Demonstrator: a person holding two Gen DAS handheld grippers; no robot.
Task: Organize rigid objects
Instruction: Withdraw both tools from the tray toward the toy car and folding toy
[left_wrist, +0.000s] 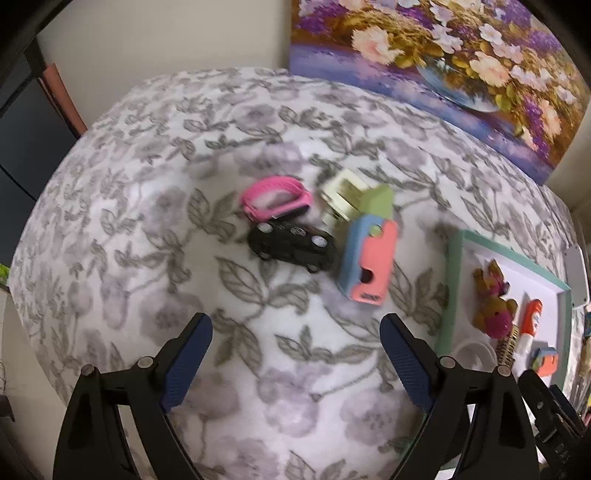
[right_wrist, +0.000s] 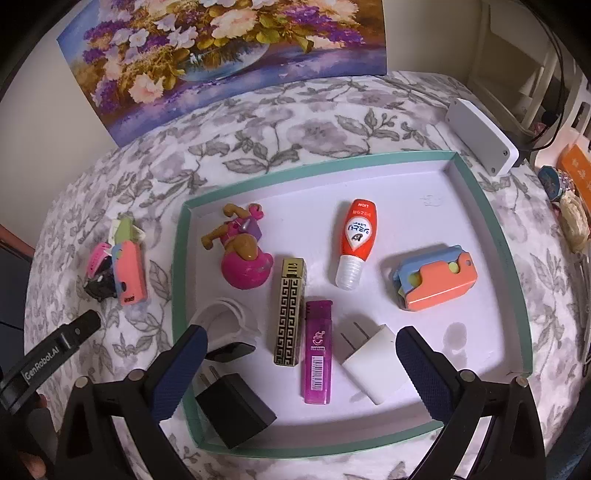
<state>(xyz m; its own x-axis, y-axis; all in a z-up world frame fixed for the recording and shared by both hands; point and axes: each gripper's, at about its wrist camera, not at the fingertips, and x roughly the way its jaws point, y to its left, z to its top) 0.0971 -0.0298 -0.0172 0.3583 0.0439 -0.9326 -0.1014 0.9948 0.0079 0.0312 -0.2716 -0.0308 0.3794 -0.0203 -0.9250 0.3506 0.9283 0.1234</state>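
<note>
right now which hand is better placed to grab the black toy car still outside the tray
Left. The left tongs stand open over the cloth with the black toy car straight ahead of them. The right tongs are open over the tray, and from there the car sits far off to the side.

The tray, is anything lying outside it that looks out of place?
Yes. A small heap sits on the floral cloth left of the tray: a black toy car, a pink band, a pink-and-blue case and a cream plug, bunched together and touching, while similar items already lie inside.
</note>
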